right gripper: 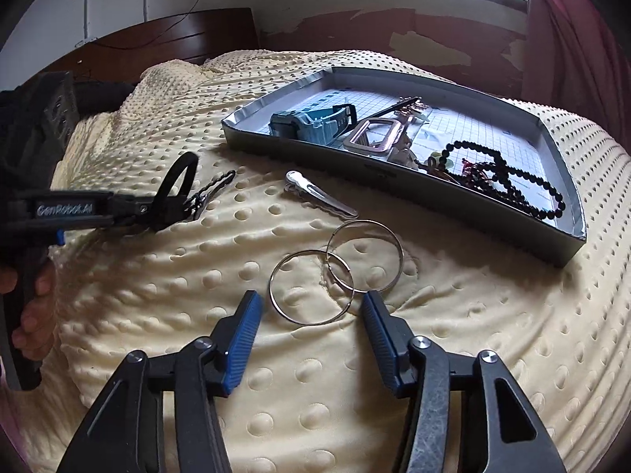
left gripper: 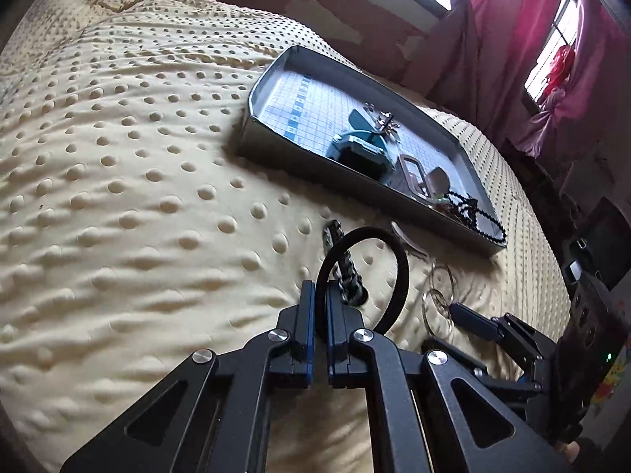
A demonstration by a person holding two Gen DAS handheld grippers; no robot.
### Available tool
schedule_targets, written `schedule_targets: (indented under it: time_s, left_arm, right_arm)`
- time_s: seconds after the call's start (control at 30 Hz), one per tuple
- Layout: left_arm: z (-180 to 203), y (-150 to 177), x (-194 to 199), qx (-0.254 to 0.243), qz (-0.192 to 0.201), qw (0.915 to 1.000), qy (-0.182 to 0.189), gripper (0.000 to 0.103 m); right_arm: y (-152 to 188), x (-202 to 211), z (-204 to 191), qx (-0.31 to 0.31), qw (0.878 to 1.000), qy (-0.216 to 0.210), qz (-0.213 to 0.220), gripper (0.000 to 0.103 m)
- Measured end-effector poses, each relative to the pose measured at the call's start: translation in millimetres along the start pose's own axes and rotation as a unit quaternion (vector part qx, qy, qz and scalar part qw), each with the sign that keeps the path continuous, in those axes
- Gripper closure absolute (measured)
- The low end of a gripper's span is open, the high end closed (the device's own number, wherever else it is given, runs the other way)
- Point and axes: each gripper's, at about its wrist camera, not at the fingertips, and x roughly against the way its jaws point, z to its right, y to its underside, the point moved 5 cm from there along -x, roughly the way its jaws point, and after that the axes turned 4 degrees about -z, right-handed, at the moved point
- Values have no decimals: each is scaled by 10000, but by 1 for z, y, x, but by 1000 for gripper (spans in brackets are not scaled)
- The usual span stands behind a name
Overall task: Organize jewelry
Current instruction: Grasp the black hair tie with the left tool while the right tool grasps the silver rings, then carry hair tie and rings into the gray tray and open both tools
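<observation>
My left gripper point(left gripper: 321, 289) is shut on a black hair band point(left gripper: 400, 264), whose loop stands up from the yellow blanket. Just past its fingertips lies a dark twisted chain point(left gripper: 347, 266). In the right wrist view the same left gripper point(right gripper: 177, 207) holds the band point(right gripper: 183, 169) beside the chain point(right gripper: 217, 185). My right gripper point(right gripper: 311, 309) is open, its blue pads on either side of two overlapping silver hoops point(right gripper: 276, 276). A silver hair clip point(right gripper: 319, 195) lies between the hoops and the grey tray point(right gripper: 394, 183).
The tray point(left gripper: 252, 118) holds a teal watch point(right gripper: 311, 122), a rectangular metal buckle point(right gripper: 372, 136), a black bead string point(right gripper: 512, 183) and small pins. The dotted blanket point(right gripper: 473, 335) covers the bed. A wooden headboard point(right gripper: 205, 31) and a pink curtain point(left gripper: 512, 31) stand behind.
</observation>
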Motion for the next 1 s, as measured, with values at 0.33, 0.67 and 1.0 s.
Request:
schedule_targets:
  time_s: [0.33, 0.67, 1.0]
  left_arm:
    - [14, 15, 5, -15, -225, 9997, 107, 100]
    - [14, 20, 1, 31, -275, 9996, 63, 100]
    - [12, 20, -6, 54, -342, 9994, 32, 100]
  right_arm:
    - [1, 2, 1, -36, 10000, 28, 16, 64]
    - [-10, -1, 4, 74, 9997, 197, 81, 38]
    - [-9, -9, 11, -59, 9999, 110, 31, 61]
